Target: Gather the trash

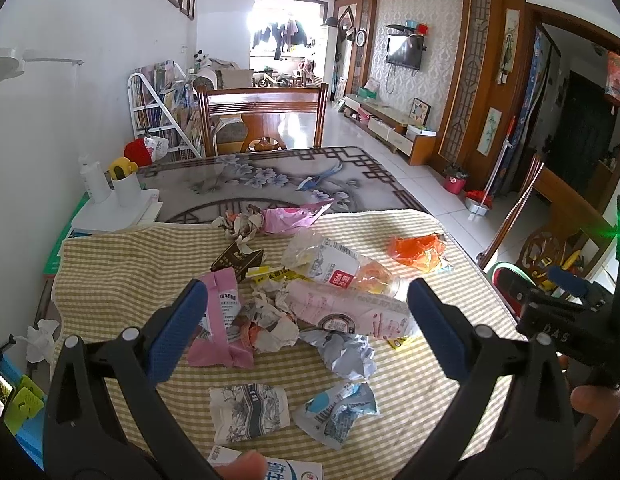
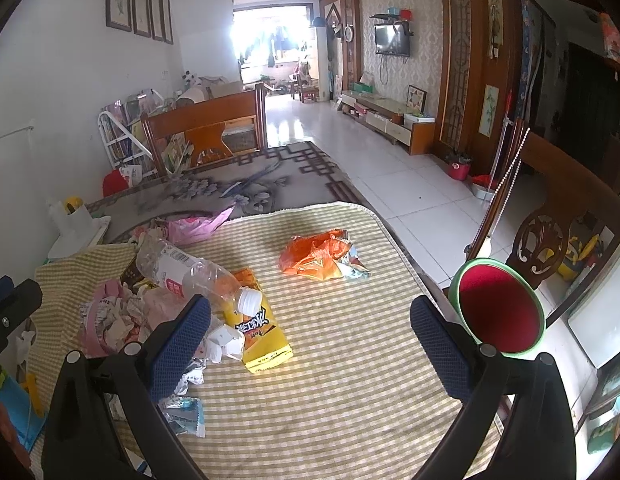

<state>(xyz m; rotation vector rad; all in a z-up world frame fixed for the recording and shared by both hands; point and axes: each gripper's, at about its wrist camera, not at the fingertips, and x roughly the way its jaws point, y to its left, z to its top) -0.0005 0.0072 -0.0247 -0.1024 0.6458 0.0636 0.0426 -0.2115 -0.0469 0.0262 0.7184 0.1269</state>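
Trash lies scattered on a yellow checked cloth (image 1: 422, 384). My left gripper (image 1: 308, 312) stands open above a heap of pink wrappers (image 1: 224, 320), crumpled paper (image 1: 270, 320) and a crushed clear plastic bottle (image 1: 334, 264). Nearer me lie a printed packet (image 1: 248, 406) and a blue-white wrapper (image 1: 338, 406). An orange wrapper (image 1: 420, 252) lies apart at the right. My right gripper (image 2: 310, 322) is open too, over bare cloth (image 2: 350, 392) right of a yellow packet (image 2: 258, 332) and the bottle (image 2: 198, 274). The orange wrapper (image 2: 316, 256) lies beyond it.
A green-rimmed red bin (image 2: 498, 310) stands off the table's right edge, by a wooden chair (image 2: 550, 236). White cups and a bottle (image 1: 110, 188) sit at the table's back left. Another chair (image 1: 262, 120) faces the far edge. A fingertip (image 1: 242, 464) shows at the bottom.
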